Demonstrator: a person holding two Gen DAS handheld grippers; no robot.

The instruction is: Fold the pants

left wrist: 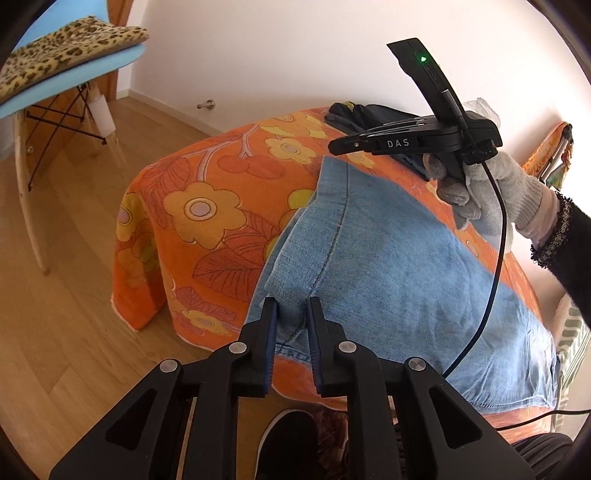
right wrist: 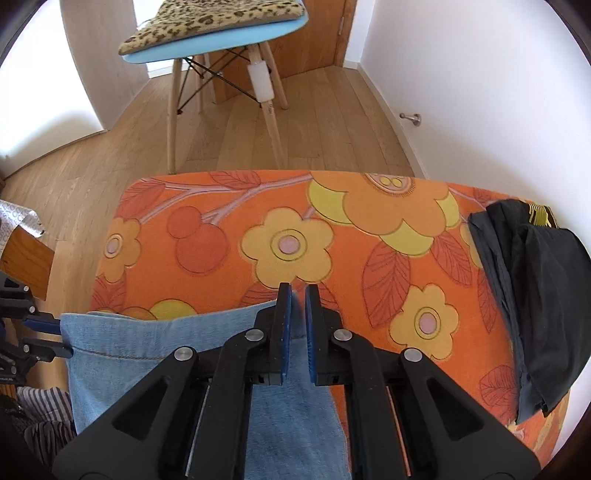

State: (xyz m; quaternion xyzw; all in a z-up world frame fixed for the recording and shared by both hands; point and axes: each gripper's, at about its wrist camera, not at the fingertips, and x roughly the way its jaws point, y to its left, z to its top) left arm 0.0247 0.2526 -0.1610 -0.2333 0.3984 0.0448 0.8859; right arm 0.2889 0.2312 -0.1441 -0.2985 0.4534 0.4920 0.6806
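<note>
Only the left view shows the gloved hand [left wrist: 491, 199] tilting the right gripper [right wrist: 298, 295] downward — jaws together, nothing visibly held. The left gripper [left wrist: 291, 306] pinches the jeans [left wrist: 399, 273] at the table's [left wrist: 221, 177] near edge — dark clothes [right wrist: 532, 310] sit at its far corner.

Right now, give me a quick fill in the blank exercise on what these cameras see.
1. The blue jeans lie on a flowered cloth whose main colour is ____.
2. The chair carries a cushion with a ____ print.
3. The floor is made of ____.
Missing words: orange; leopard; wood.
</note>
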